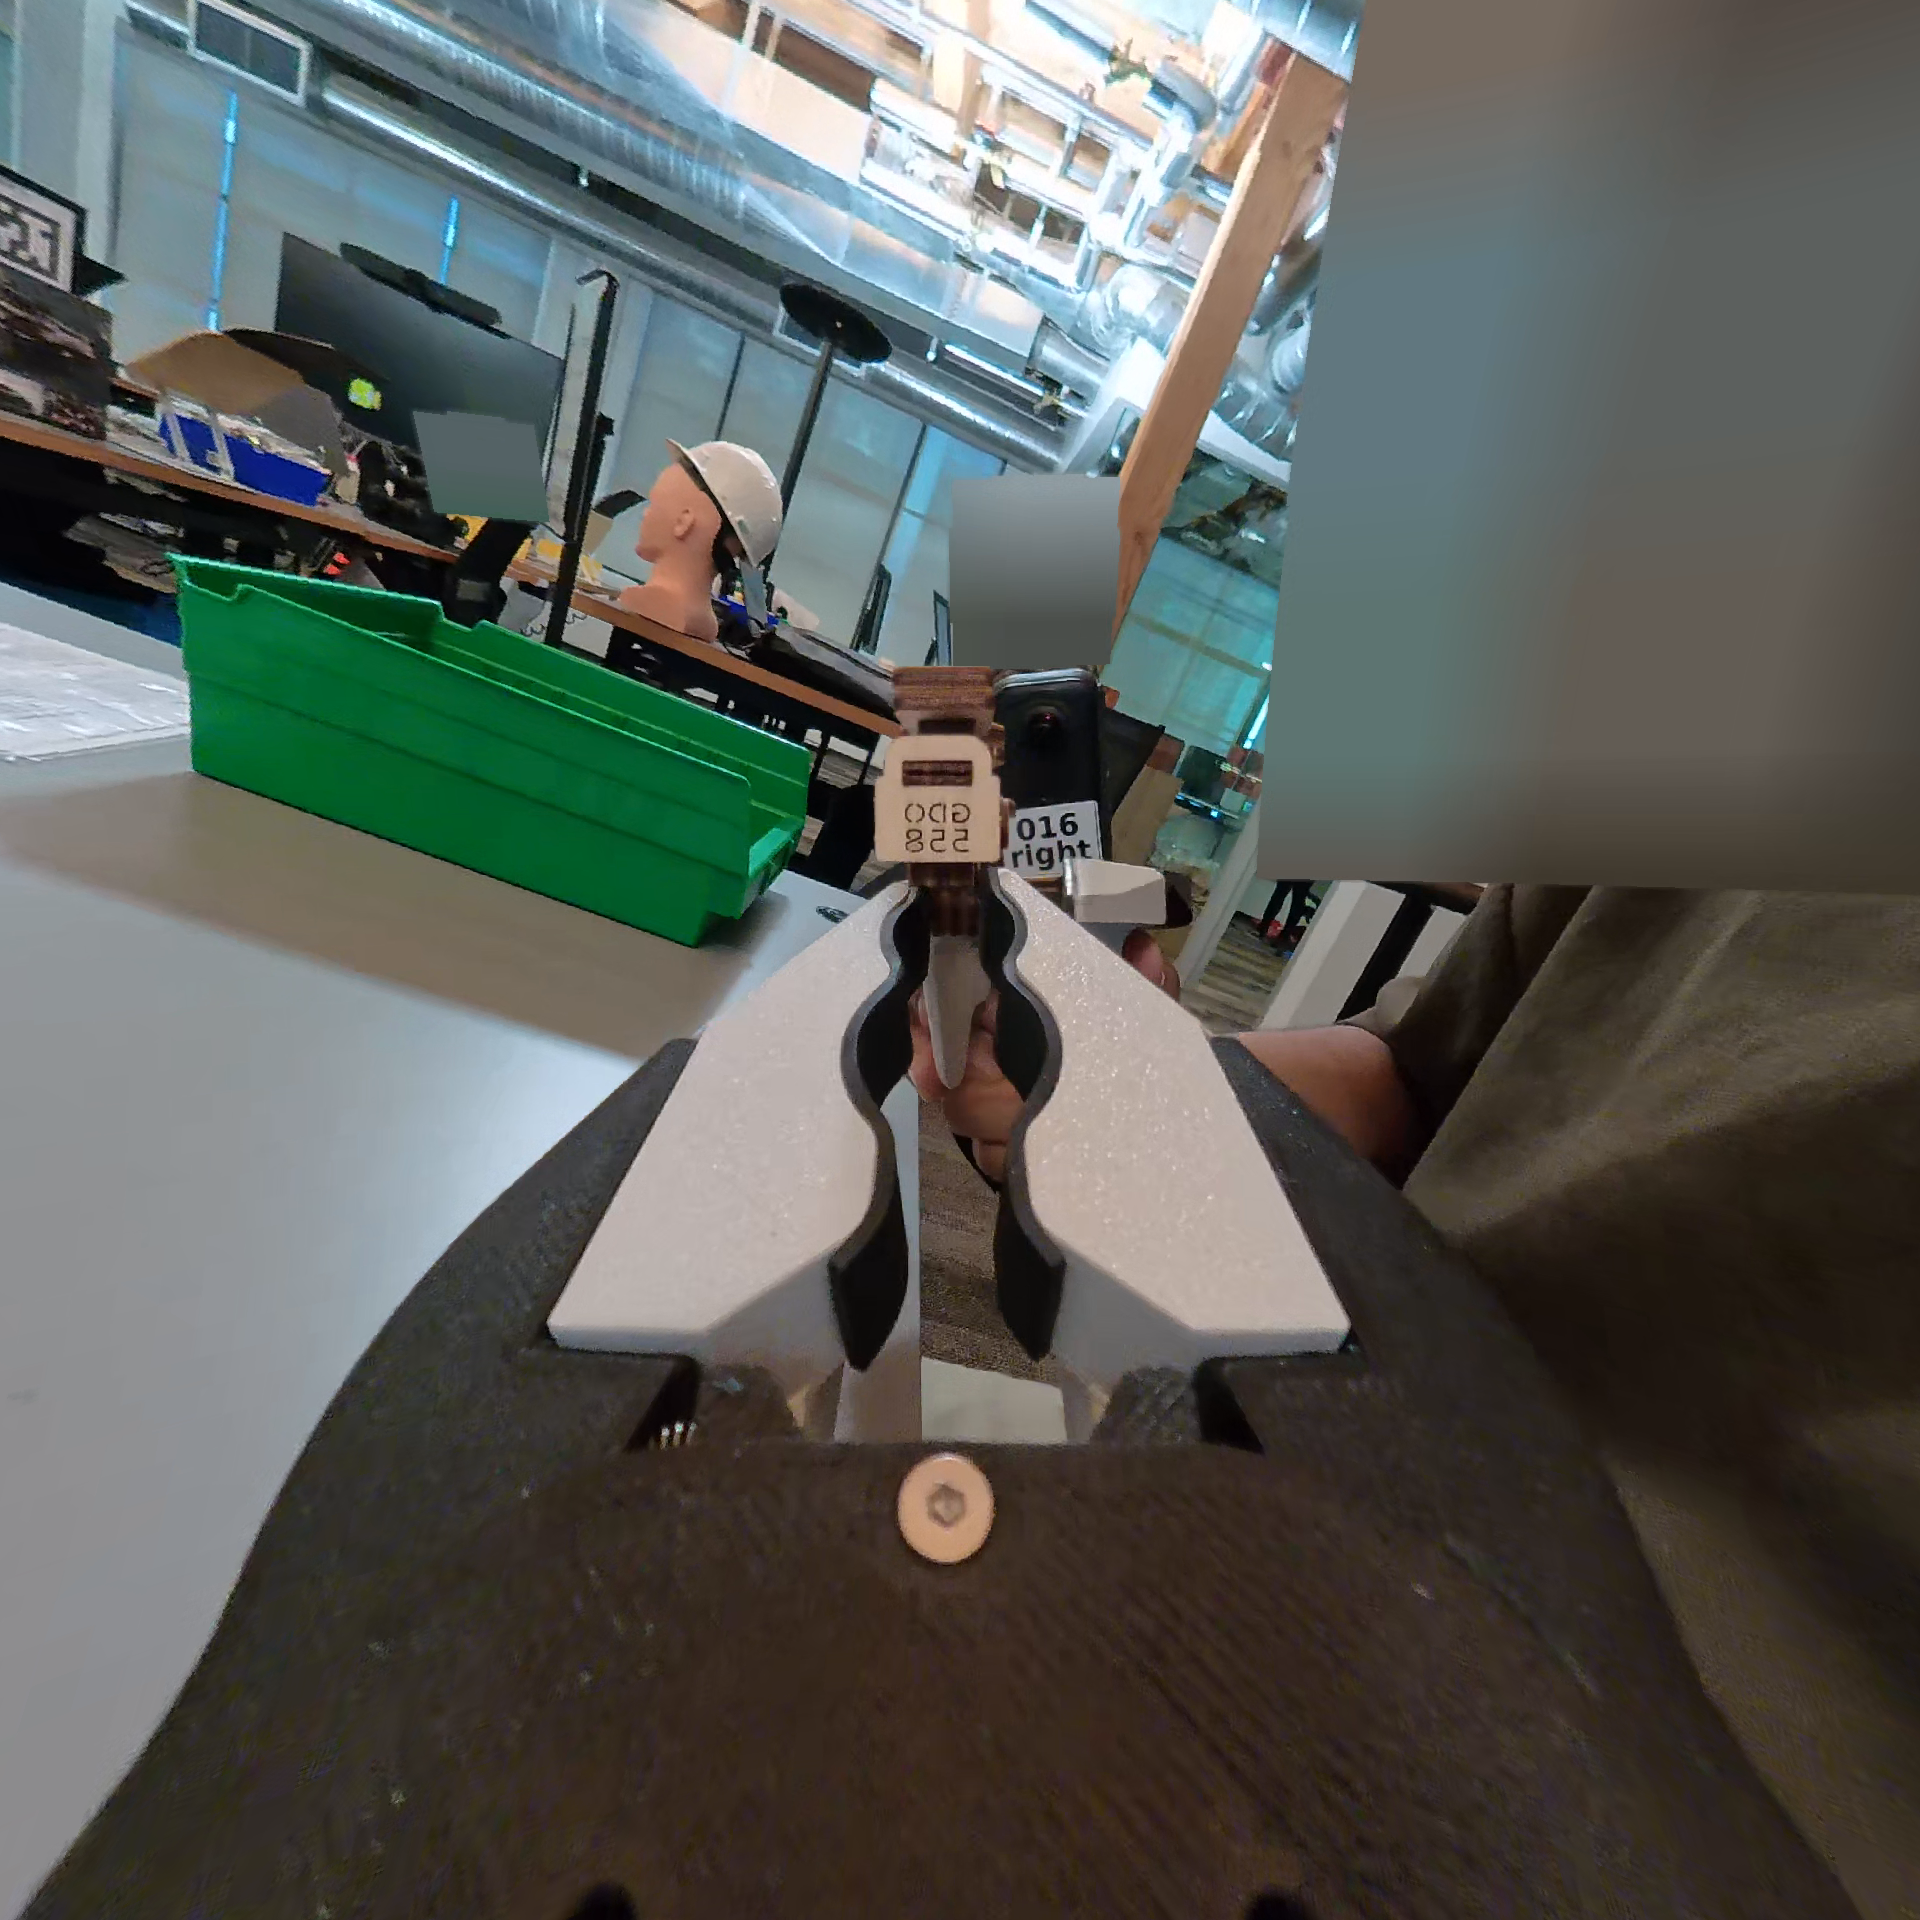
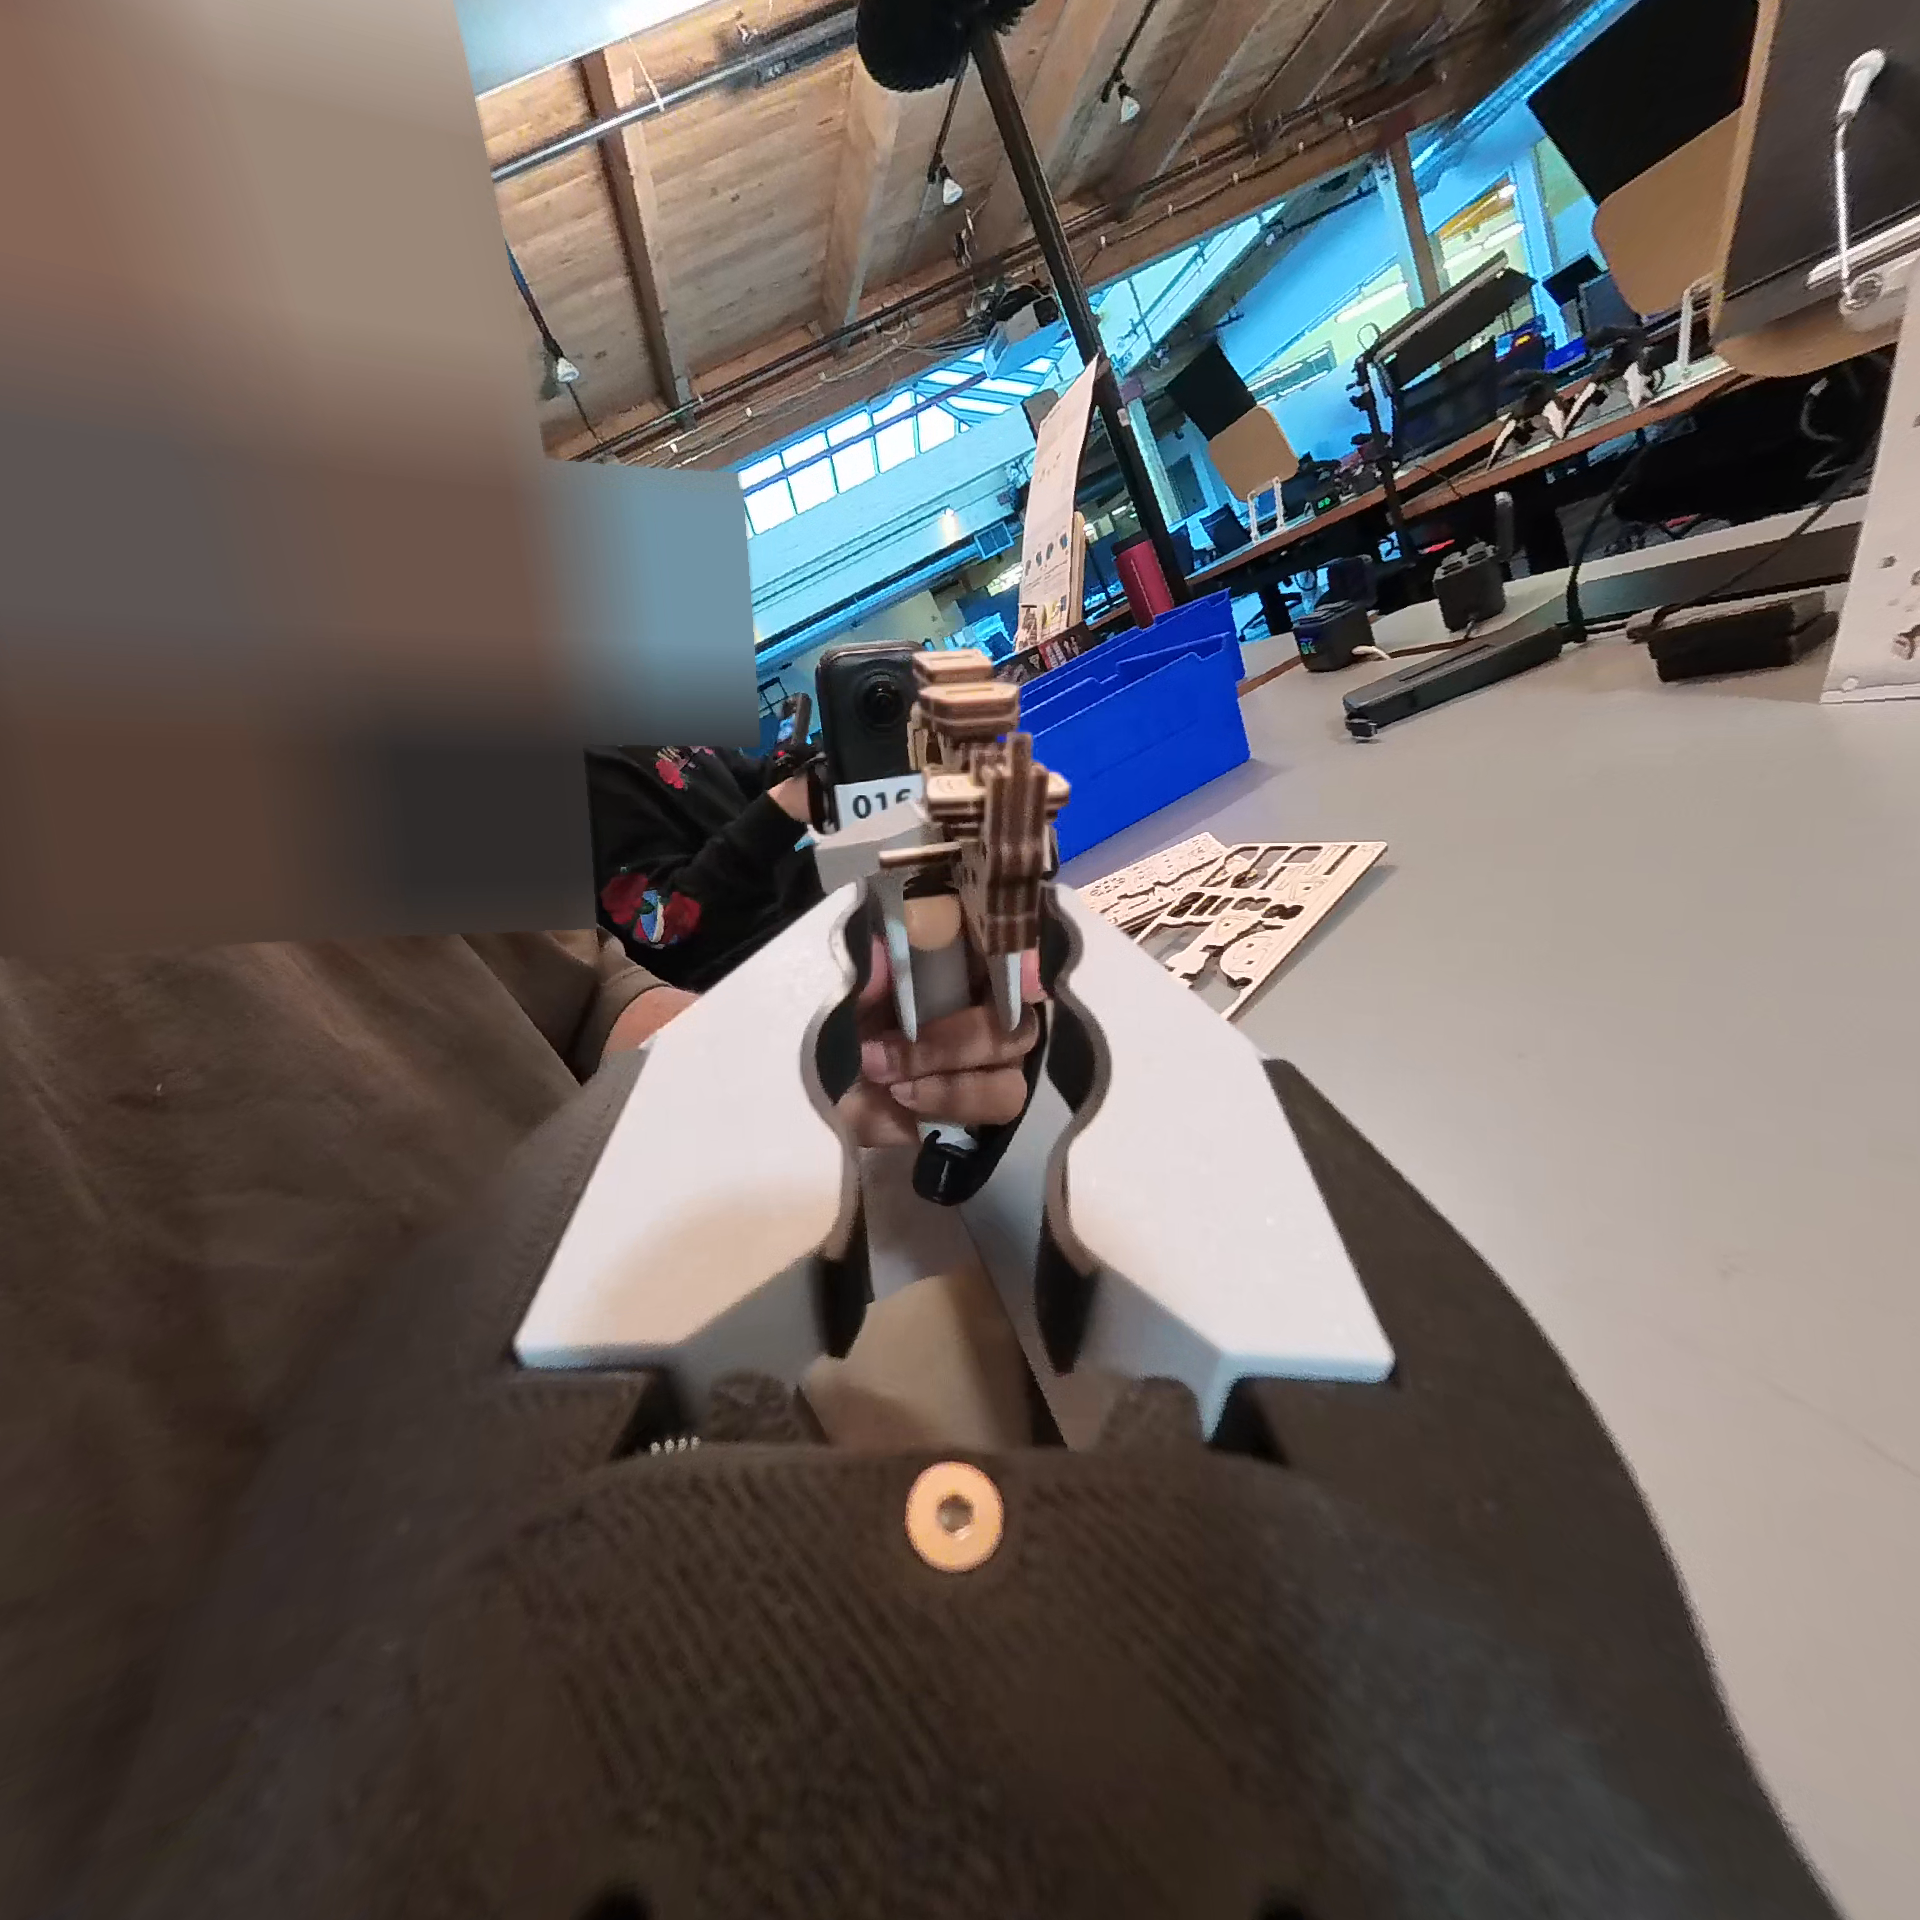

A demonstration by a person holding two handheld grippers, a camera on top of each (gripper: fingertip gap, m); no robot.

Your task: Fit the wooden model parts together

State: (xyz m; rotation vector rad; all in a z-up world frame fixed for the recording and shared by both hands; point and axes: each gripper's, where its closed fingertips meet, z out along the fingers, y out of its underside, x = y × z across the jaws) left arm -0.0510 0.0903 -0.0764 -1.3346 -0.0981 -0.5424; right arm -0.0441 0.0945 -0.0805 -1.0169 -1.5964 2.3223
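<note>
The wooden model (image 1: 940, 821) is a small stack of pale and dark laser-cut plywood pieces, held in the air between the two grippers, which face each other. My left gripper (image 1: 951, 914) is shut on its lower end. In the right wrist view the model (image 2: 1003, 862) stands between the tips of my right gripper (image 2: 961, 914), whose jaws stand wider and close on it. The left gripper's pale fingers (image 2: 902, 977) show just behind the model. One grey finger (image 1: 1117, 894) of the right gripper shows beyond the model in the left wrist view. A hand is behind each gripper.
A green bin (image 1: 468, 748) stands on the grey table (image 1: 260, 1039) to the left. A blue bin (image 2: 1132, 727) and a flat sheet of wooden parts (image 2: 1226, 914) lie to the right. Cables and power bricks (image 2: 1735, 634) are farther right. A person's olive shirt (image 1: 1662, 1247) is close by. Only a small space, under 4 cm, lies between the two pairs of fingers.
</note>
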